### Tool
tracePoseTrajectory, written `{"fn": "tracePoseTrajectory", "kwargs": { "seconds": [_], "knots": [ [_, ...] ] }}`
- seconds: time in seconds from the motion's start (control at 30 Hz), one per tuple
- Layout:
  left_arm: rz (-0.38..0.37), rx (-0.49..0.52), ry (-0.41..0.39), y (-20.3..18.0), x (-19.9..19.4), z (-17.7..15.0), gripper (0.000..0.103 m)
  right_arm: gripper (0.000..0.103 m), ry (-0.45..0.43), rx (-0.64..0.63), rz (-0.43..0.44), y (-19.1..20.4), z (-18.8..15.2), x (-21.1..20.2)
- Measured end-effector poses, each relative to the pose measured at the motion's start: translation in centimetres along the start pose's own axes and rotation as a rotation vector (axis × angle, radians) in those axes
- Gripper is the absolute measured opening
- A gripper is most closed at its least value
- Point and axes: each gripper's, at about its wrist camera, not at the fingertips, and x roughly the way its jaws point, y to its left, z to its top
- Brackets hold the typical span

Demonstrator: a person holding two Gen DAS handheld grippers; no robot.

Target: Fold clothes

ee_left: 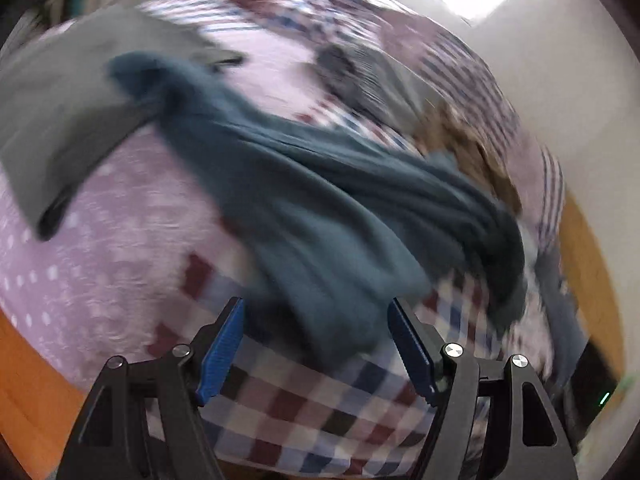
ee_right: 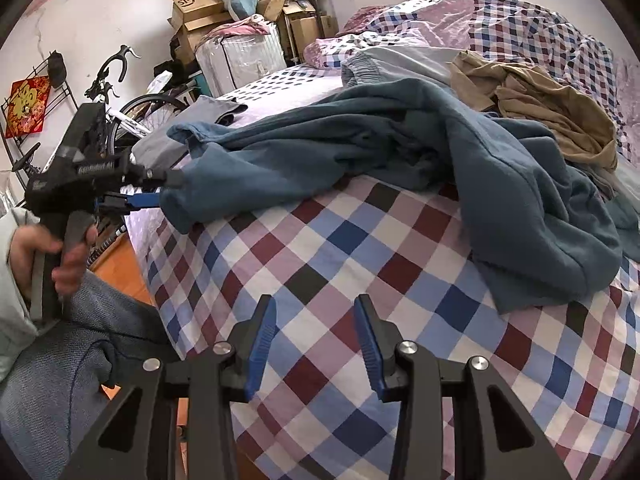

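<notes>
A rumpled teal sweatshirt (ee_right: 360, 152) lies stretched across the checked bedsheet (ee_right: 320, 264). The left wrist view is blurred. In it my left gripper (ee_left: 316, 304) is open, blue pads wide apart, and the near edge of the teal sweatshirt (ee_left: 320, 220) lies between the fingers. In the right wrist view a hand holds the left gripper (ee_right: 160, 190) at the sweatshirt's left end, near the bed edge. My right gripper (ee_right: 315, 300) is open above bare checked sheet, well short of the sweatshirt, nothing between its pads.
A grey garment (ee_right: 208, 108) lies beyond the teal one; a tan garment (ee_right: 552, 108) and a pale one (ee_right: 400, 60) are heaped further back. A bicycle (ee_right: 132, 112), boxes (ee_right: 200, 12) and a suitcase (ee_right: 240, 56) stand left of the bed. Orange floor (ee_right: 120, 260) and the person's trouser leg (ee_right: 60, 380) are lower left.
</notes>
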Motion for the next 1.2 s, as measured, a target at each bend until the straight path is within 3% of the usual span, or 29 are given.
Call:
{"fn": "tracePoseTrajectory", "kwargs": {
  "seconds": [0.07,0.1,0.13,0.17,0.2,0.33,0.47,0.5,0.53,0.6,0.67,0.8,0.83,1.0,1.1,1.2],
  "knots": [
    [0.039,0.08,0.022,-1.6,1.0,-0.4,0.072,0.043,-0.004,0.003,-0.003,-0.1,0.0,-0.1],
    [0.058,0.12,0.033,-2.4,1.5,-0.6,0.064,0.043,-0.006,0.003,-0.005,-0.1,0.0,-0.2],
    [0.073,0.149,0.04,-3.0,1.8,-0.8,0.034,0.043,-0.007,0.004,-0.006,-0.2,0.0,-0.3],
    [0.088,0.177,0.047,-3.7,2.2,-1.0,0.012,0.043,-0.008,0.005,-0.007,-0.2,-0.1,-0.3],
    [0.075,0.193,0.045,-4.0,2.1,-1.1,0.013,0.043,-0.009,0.006,-0.007,-0.3,-0.1,-0.4],
    [-0.193,0.275,0.027,-6.8,0.3,-1.9,0.01,0.043,-0.006,0.01,-0.016,-0.5,-0.4,-0.6],
    [-0.601,0.284,0.032,-8.9,-2.4,-2.2,0.01,0.043,-0.018,0.014,-0.015,-0.5,-0.6,-1.1],
    [-0.758,0.235,0.05,-9.1,-3.0,-1.9,0.01,0.043,-0.022,0.014,-0.012,-0.5,-0.7,-1.2],
    [-0.87,0.182,0.049,-8.7,-3.3,-1.6,0.01,0.043,-0.03,0.013,-0.008,-0.5,-0.7,-1.4],
    [-1.021,0.053,0.015,-7.2,-3.8,-0.6,0.01,0.043,-0.05,0.014,0.014,-0.4,-0.8,-2.0],
    [-0.968,-0.06,-0.018,-4.8,-3.3,0.4,0.011,0.043,-0.07,0.017,0.031,-0.3,-0.8,-2.5],
    [-0.719,-0.311,0.066,-0.3,0.5,0.6,0.01,0.043,-0.095,0.029,0.044,-0.2,-0.8,-3.0],
    [-0.703,-0.355,0.077,0.6,1.0,0.4,0.01,0.043,-0.098,0.029,0.062,0.3,-0.7,-2.7],
    [-0.76,-0.355,0.047,1.0,-0.2,0.7,0.011,0.043,-0.115,0.03,0.15,2.7,0.0,-1.4],
    [-0.809,-0.353,0.082,0.5,0.1,0.4,0.011,0.043,-0.125,0.031,0.203,4.1,0.4,-0.6],
    [-0.862,-0.318,0.113,-0.3,-0.2,0.5,0.011,0.043,-0.145,0.031,0.199,5.7,1.1,0.9]
  ]
}}
